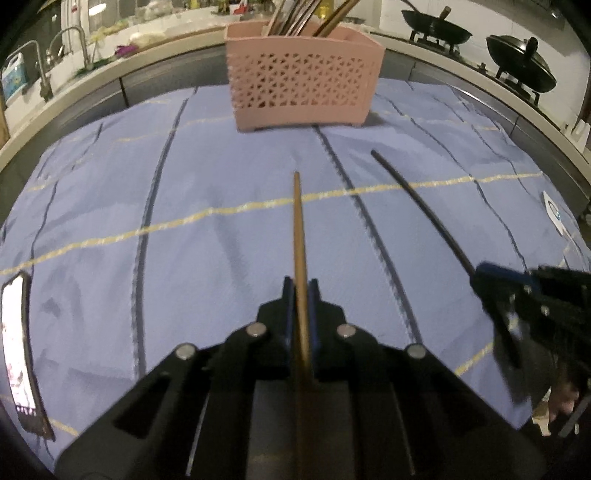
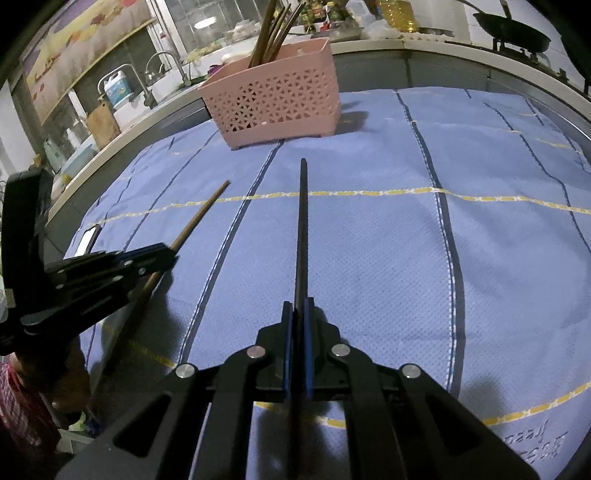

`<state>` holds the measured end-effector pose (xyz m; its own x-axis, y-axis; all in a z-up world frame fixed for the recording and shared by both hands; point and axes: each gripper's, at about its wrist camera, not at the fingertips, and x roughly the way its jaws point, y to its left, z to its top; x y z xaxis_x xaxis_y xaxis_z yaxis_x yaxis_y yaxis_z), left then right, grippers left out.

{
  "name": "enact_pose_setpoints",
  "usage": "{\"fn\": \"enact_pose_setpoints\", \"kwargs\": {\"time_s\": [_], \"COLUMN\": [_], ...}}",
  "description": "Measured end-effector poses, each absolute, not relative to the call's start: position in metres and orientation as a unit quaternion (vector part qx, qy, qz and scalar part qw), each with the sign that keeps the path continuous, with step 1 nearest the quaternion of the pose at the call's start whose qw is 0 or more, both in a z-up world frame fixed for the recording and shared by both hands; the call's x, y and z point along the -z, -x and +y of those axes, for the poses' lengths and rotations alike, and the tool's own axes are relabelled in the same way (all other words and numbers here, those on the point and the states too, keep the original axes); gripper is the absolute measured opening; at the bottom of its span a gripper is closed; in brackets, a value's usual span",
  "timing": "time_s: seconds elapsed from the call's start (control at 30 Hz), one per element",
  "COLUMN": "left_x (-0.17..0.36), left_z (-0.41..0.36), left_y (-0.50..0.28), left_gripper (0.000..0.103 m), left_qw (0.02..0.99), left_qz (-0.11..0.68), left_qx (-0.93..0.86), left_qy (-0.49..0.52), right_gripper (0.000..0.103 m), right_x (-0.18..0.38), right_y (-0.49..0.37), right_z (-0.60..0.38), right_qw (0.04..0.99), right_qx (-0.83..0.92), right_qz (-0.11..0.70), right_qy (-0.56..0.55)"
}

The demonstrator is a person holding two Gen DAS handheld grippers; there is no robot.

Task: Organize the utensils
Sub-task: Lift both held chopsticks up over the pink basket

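Observation:
My left gripper (image 1: 300, 286) is shut on a brown wooden chopstick (image 1: 299, 229), which runs between the blue pads and points toward the pink perforated utensil basket (image 1: 303, 88) at the far side of the blue cloth. The basket holds several upright chopsticks (image 1: 295, 18). In the right wrist view my right gripper (image 2: 299, 306) is shut on a black chopstick (image 2: 302, 221) that also points at the basket (image 2: 273, 99). Each gripper shows in the other's view: the right one (image 1: 480, 273) with the black chopstick (image 1: 417, 199), the left one (image 2: 168, 253) with the brown chopstick (image 2: 199, 218).
A blue cloth (image 1: 221, 258) with dark and yellow stripes covers the table. A lit phone (image 1: 18, 350) lies at its left edge. Behind are a counter with a sink and taps (image 1: 70, 48) and black woks (image 1: 436, 29) on a stove.

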<state>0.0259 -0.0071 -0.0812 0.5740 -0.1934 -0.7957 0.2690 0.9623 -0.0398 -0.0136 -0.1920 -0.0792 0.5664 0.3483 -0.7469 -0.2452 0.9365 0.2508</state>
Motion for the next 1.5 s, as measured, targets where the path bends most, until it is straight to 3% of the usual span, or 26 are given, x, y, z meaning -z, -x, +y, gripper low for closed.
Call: {"fn": "enact_pose_setpoints", "kwargs": {"time_s": [0.1,0.23,0.4,0.5,0.53,0.57,0.6,0.73,1.13,1.5], "left_x": [0.079,0.078,0.076,0.076,0.077,0.076,0.076,0.06,-0.064,-0.079], "left_z": [-0.007,-0.015,-0.023,-0.025,-0.026,-0.026,-0.027,-0.016,0.024,0.019], "left_y": [-0.031,-0.052,-0.078,-0.087,-0.088,-0.09,-0.09,-0.086,-0.025,-0.017], "left_gripper": [0.021,0.022,0.022,0.006,0.006,0.006,0.005,0.005,0.005,0.005], "left_qw": [0.885,0.882,0.883,0.885,0.885,0.884,0.884,0.887,0.946,0.951], "left_qz": [0.446,0.448,0.445,0.44,0.441,0.441,0.442,0.433,0.274,0.26], "left_qx": [0.129,0.131,0.128,0.138,0.14,0.14,0.141,0.158,0.171,0.169], "left_qy": [-0.044,-0.058,-0.072,-0.065,-0.063,-0.061,-0.059,-0.024,0.03,0.014], "right_gripper": [0.008,0.013,0.028,0.032,0.032,0.023,0.005,0.005,0.005,0.005], "right_x": [0.077,0.073,0.068,0.066,0.066,0.066,0.066,0.061,-0.05,-0.069], "right_y": [0.006,-0.015,-0.055,-0.077,-0.082,-0.085,-0.088,-0.087,-0.021,-0.007], "right_z": [-0.19,-0.182,-0.168,-0.158,-0.155,-0.152,-0.147,-0.145,-0.17,-0.159], "right_qw": [0.88,0.875,0.87,0.87,0.87,0.869,0.87,0.869,0.932,0.943], "right_qx": [-0.167,-0.169,-0.178,-0.183,-0.186,-0.189,-0.192,-0.2,-0.248,-0.243], "right_qz": [0.441,0.452,0.46,0.458,0.457,0.456,0.454,0.451,0.261,0.224], "right_qy": [-0.052,-0.028,-0.007,0.009,0.015,0.022,0.031,0.024,-0.044,-0.033]}}
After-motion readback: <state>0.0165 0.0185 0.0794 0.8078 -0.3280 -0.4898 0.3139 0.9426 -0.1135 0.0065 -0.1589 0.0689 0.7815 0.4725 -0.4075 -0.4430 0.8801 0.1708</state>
